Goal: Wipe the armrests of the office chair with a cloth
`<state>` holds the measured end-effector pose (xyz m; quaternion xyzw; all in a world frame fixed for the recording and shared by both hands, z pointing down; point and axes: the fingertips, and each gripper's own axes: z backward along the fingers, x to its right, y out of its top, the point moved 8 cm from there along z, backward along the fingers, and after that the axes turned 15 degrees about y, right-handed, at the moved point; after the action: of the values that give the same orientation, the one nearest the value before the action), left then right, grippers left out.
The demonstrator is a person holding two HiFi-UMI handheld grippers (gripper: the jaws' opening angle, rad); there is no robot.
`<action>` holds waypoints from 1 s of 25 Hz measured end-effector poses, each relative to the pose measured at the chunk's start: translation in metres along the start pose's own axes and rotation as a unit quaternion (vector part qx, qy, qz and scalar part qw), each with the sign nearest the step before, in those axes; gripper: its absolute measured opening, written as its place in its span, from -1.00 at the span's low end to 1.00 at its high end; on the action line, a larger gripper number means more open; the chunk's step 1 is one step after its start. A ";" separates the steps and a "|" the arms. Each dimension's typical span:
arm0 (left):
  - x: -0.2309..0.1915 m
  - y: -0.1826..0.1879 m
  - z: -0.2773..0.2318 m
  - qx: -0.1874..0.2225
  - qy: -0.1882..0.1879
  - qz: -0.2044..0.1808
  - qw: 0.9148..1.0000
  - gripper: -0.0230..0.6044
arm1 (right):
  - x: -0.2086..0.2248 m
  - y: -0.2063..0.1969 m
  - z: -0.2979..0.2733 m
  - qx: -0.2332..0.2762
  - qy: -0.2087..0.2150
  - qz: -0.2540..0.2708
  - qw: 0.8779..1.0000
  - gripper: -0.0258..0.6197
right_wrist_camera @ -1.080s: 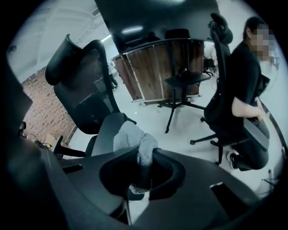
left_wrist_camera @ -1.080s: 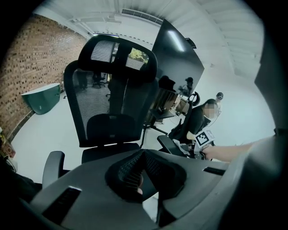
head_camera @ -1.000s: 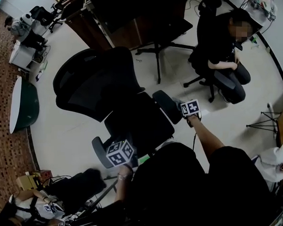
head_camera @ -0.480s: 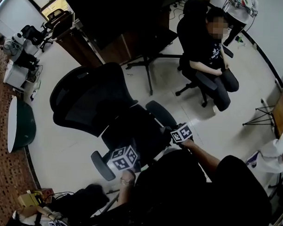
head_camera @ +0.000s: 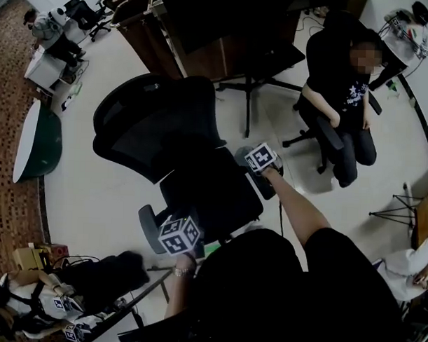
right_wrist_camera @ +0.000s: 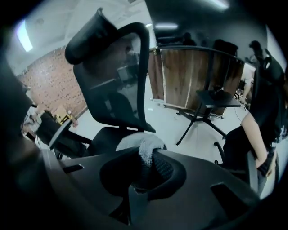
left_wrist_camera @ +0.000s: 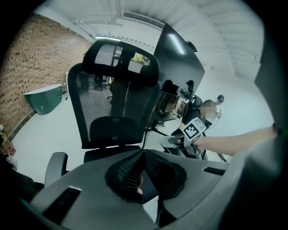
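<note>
The black mesh office chair (head_camera: 159, 126) stands in the middle of the head view, its seat facing me. My right gripper (head_camera: 260, 158) rests over the chair's right armrest (head_camera: 264, 181). It is shut on a grey cloth (right_wrist_camera: 145, 144) that bunches out between its jaws. The left gripper view shows that cloth (left_wrist_camera: 176, 140) under the right gripper (left_wrist_camera: 191, 130). My left gripper (head_camera: 179, 234) hovers beside the left armrest (head_camera: 149, 227), pointing at the backrest (left_wrist_camera: 118, 96). Its ribbed pads (left_wrist_camera: 130, 168) meet with nothing between them.
A person sits on another chair (head_camera: 343, 87) at the back right. A wooden partition (head_camera: 169, 46) and a stand's black legs (head_camera: 248, 87) lie behind the chair. A green round table (head_camera: 36, 143) is at the left, with bags (head_camera: 98, 275) on the floor near me.
My right gripper has slid with the cloth from the front tip of the right armrest back along it toward the backrest. The left gripper stays by the left armrest.
</note>
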<state>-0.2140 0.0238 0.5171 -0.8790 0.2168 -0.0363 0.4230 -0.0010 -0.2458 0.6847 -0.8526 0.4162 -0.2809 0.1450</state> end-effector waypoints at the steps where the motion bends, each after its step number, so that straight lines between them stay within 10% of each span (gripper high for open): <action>1: -0.002 -0.001 0.001 0.000 0.004 0.003 1.000 -0.91 | -0.006 -0.012 -0.002 0.001 0.001 0.009 1.000 -0.79; 10: 0.016 -0.006 -0.013 -0.029 -0.031 0.079 0.996 -0.91 | -0.065 -0.124 0.034 0.072 0.069 -0.054 0.994 -0.79; 13: 0.043 -0.008 -0.015 -0.032 -0.031 0.042 0.998 -0.91 | -0.076 -0.133 0.047 0.109 0.105 -0.087 0.985 -0.79; 25: 0.059 -0.025 0.036 0.007 -0.047 -0.019 0.999 -0.91 | -0.179 -0.043 0.115 0.246 0.160 -0.046 0.955 -0.79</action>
<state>-0.1426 0.0397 0.5062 -0.8808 0.1796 -0.0043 0.4380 0.0065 -0.0760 0.5492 -0.7524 0.3125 -0.5139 0.2685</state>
